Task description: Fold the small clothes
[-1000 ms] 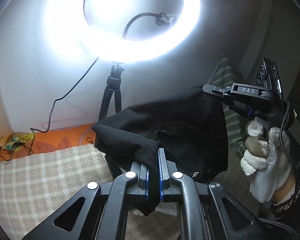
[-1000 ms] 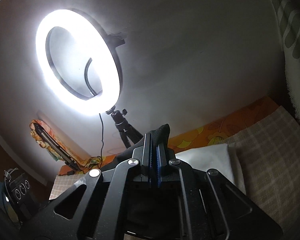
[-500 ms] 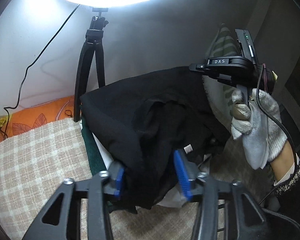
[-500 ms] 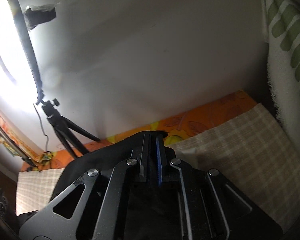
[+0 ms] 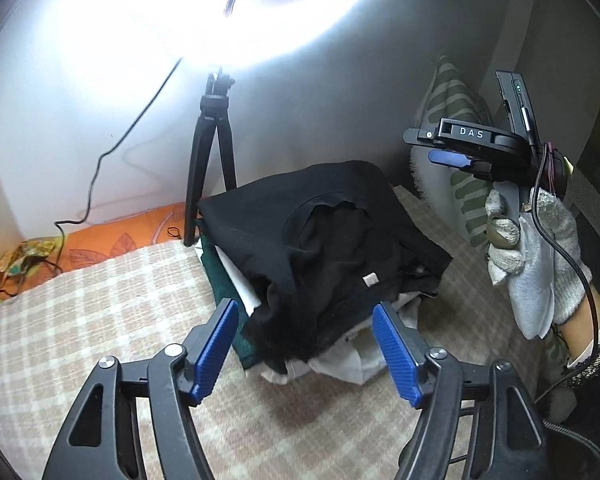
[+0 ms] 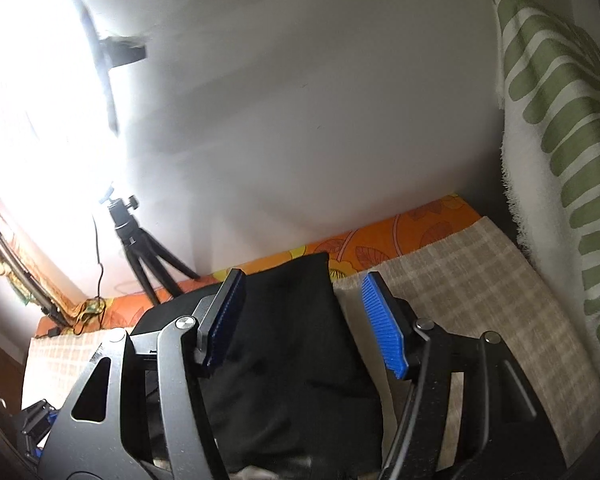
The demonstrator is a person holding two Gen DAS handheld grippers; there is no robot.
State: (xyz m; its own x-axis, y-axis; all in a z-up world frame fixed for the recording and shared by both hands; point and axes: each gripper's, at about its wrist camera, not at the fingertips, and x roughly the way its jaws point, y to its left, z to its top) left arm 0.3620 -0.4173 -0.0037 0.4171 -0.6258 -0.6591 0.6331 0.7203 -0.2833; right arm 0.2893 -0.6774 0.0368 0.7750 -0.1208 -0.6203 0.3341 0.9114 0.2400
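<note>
A black garment [image 5: 320,240] lies loosely folded on top of a pile of folded clothes, with green [image 5: 220,284] and white [image 5: 340,364] pieces under it, on a checked beige cloth [image 5: 80,320]. My left gripper [image 5: 304,344] is open and empty, its blue pads on either side of the pile's near edge. My right gripper [image 6: 304,316] is open and empty above the black garment [image 6: 292,352]. It also shows in the left wrist view [image 5: 444,152], held in a gloved hand to the right of the pile.
A ring light on a black tripod [image 5: 212,152] stands behind the pile against the white wall. A green-striped white pillow [image 5: 452,184] leans at the right. An orange leaf-print sheet [image 5: 120,236] lies along the wall with a black cable [image 5: 100,160].
Both grippers have let go of the black garment, which dropped onto the pile. The left opened first, then drew back; the right opened and lifted away to the right.
</note>
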